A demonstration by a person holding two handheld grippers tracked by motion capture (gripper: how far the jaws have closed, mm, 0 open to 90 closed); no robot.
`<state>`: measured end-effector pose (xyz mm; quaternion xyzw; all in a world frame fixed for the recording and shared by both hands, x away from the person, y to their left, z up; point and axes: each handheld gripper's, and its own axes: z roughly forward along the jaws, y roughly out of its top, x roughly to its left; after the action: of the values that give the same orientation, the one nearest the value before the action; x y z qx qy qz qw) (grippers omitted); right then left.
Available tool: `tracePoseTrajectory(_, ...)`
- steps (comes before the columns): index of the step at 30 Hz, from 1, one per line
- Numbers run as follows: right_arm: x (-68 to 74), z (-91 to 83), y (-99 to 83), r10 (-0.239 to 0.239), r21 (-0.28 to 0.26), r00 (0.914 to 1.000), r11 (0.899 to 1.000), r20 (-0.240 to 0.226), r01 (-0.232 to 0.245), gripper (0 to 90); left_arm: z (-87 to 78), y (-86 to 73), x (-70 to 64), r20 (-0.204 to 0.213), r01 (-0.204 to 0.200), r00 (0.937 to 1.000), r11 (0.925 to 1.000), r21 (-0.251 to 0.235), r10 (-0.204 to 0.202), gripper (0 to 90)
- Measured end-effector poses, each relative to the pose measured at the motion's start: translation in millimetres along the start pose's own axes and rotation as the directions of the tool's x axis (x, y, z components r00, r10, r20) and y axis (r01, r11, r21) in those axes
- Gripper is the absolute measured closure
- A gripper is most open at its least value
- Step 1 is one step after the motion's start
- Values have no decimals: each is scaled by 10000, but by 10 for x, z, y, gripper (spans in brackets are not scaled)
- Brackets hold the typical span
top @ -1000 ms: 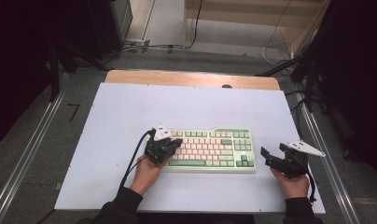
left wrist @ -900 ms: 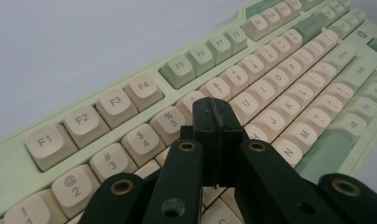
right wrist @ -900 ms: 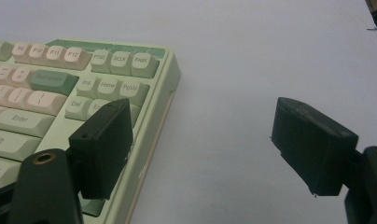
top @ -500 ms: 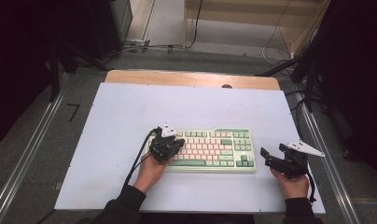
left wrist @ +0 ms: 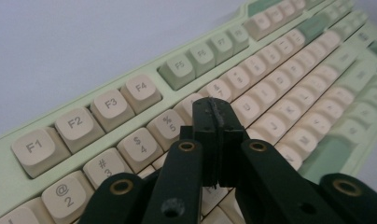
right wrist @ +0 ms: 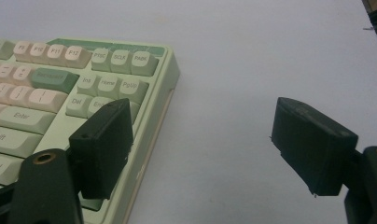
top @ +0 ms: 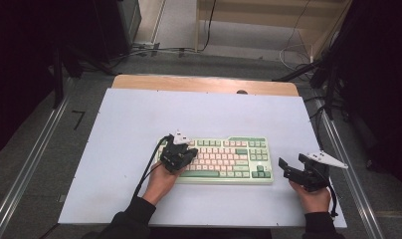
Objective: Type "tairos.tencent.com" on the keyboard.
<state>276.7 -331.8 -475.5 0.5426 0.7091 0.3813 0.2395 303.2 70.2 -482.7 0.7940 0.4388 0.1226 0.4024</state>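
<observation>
While the high view sets the one keyboard on the near middle of the white surface, the left gripper view alone reads its legends, with the left hand-held gripper pressed closed, empty, over the number row. Of two grippers, the right hand-held gripper gapes wide just right of the keyboard. Grey floor and cables lie beyond.

One keyboard, two hand-held grippers.
</observation>
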Motion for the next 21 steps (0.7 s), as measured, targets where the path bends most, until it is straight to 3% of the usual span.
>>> tracePoseTrajectory(3,-7,-10,-4,1,-42,10000,10000,-13,-1,191,-73,26,29,518,364,9981,9982,-471,-340,808)
tracePoseTrajectory(4,-7,-13,-6,19,-41,10000,10000,6,-19,191,-127,40,58,796,598,9954,9954,-753,-538,699)
tracePoseTrajectory(8,-5,-17,-7,7,-54,10000,10000,8,-7,190,-208,50,97,801,738,9946,9913,-1090,-653,454)
tracePoseTrajectory(9,-5,-17,-7,7,-54,10000,10000,8,-7,190,-232,50,109,708,728,9954,9904,-1172,-648,454)
tracePoseTrajectory(10,-4,-19,-6,-3,-64,10000,10000,6,3,191,-256,49,117,537,749,9962,9895,-1235,-687,337)
tracePoseTrajectory(12,-5,-19,-6,-15,-77,10000,10000,1,15,191,-303,42,139,275,787,9967,9887,-1279,-758,311)
tracePoseTrajectory(21,4,-14,2,-42,-82,10000,10000,-8,42,191,-436,-41,244,72,1034,9946,9864,-1276,-1033,184)
